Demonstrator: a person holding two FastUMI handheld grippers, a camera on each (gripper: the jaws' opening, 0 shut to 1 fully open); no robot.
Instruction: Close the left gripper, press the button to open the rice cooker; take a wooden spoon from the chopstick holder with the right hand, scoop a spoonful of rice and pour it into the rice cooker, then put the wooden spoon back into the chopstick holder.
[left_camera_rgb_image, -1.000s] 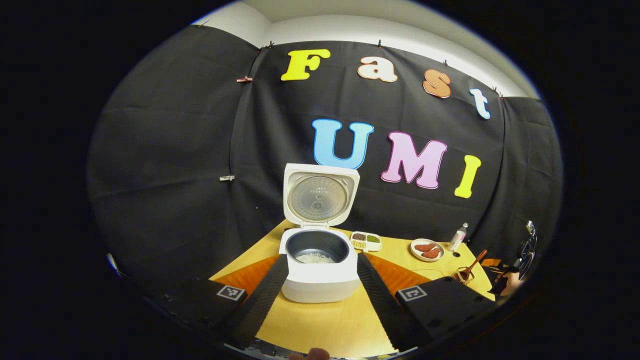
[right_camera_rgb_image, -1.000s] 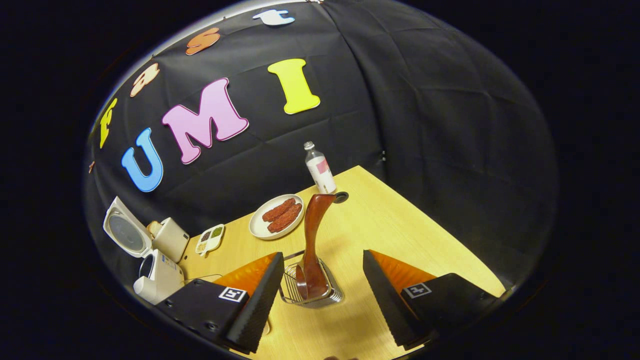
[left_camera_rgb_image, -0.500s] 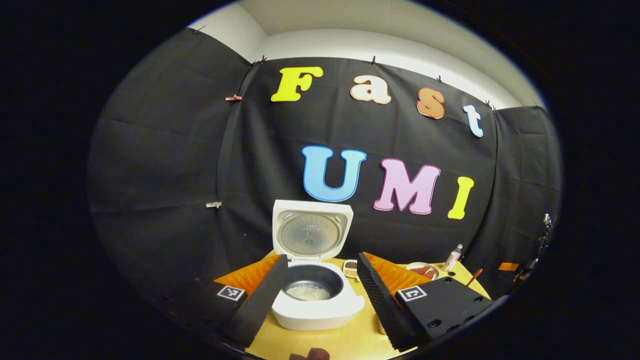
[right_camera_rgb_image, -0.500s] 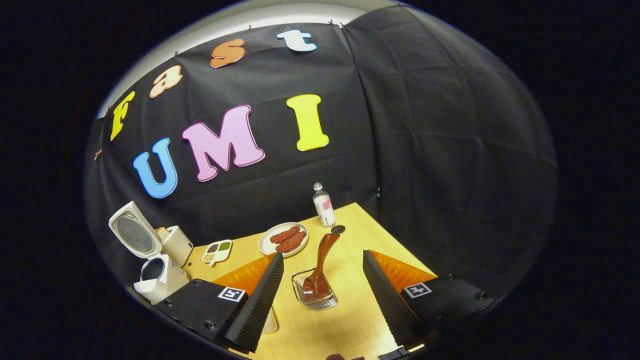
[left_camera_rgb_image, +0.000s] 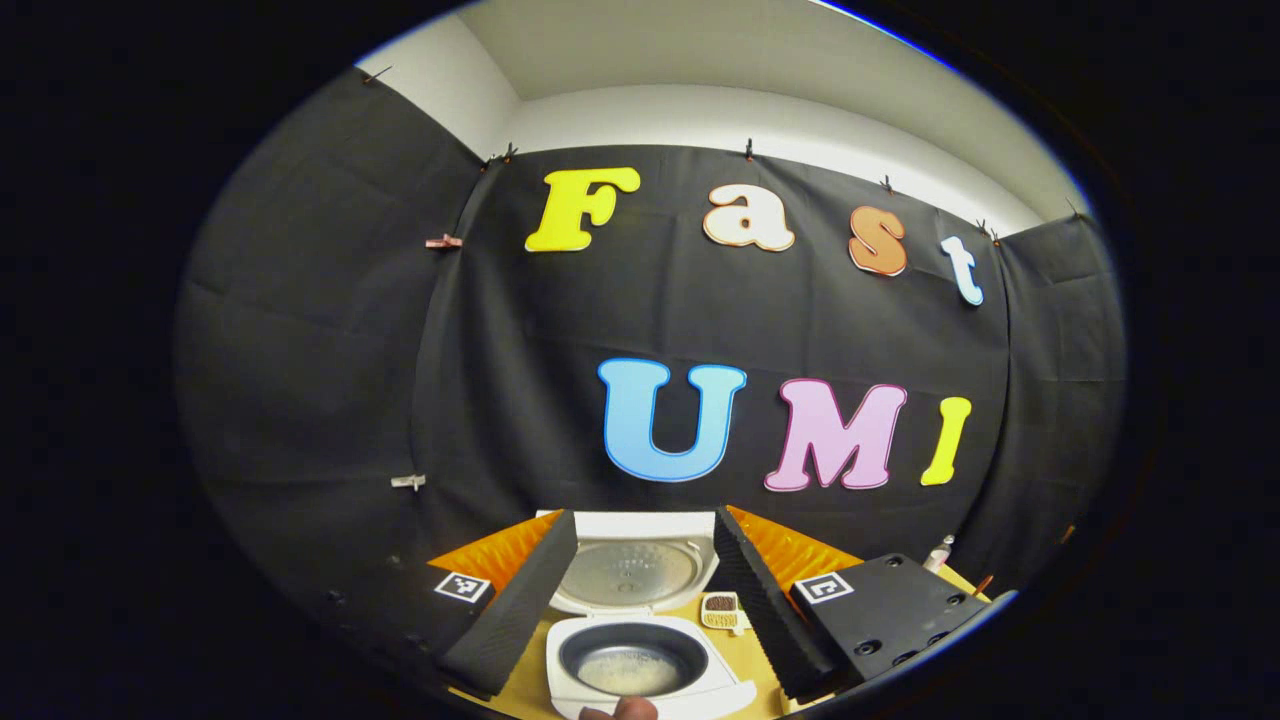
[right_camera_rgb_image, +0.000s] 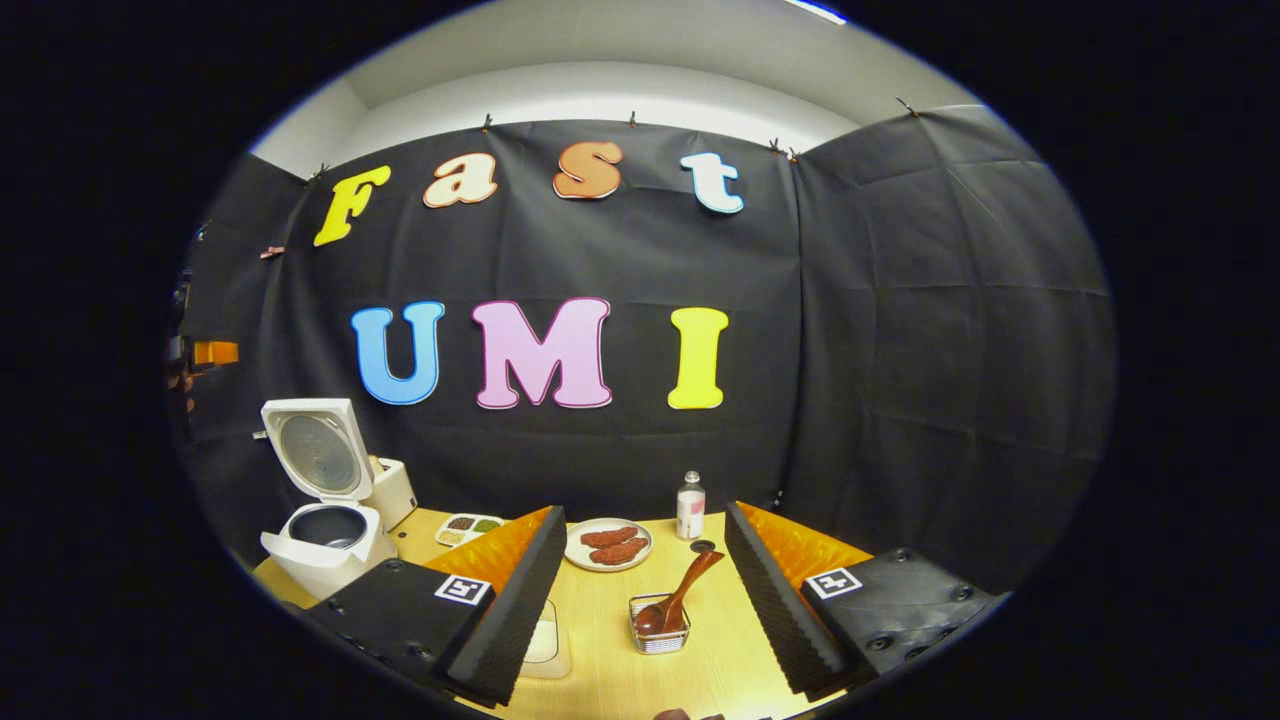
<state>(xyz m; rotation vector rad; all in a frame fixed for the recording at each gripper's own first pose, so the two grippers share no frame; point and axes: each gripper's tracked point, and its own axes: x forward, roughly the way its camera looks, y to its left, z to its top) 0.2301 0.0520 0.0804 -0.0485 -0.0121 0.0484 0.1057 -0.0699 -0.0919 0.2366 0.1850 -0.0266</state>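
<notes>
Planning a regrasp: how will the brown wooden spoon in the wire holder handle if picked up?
The brown wooden spoon looks rigid, likely light. Its glossy handle may slip between the pads. It leans in the small wire chopstick holder, so a sideways pull could tip the holder.

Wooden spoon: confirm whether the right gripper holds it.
No: the brown wooden spoon stands in the wire holder, and the right gripper is open.
</notes>
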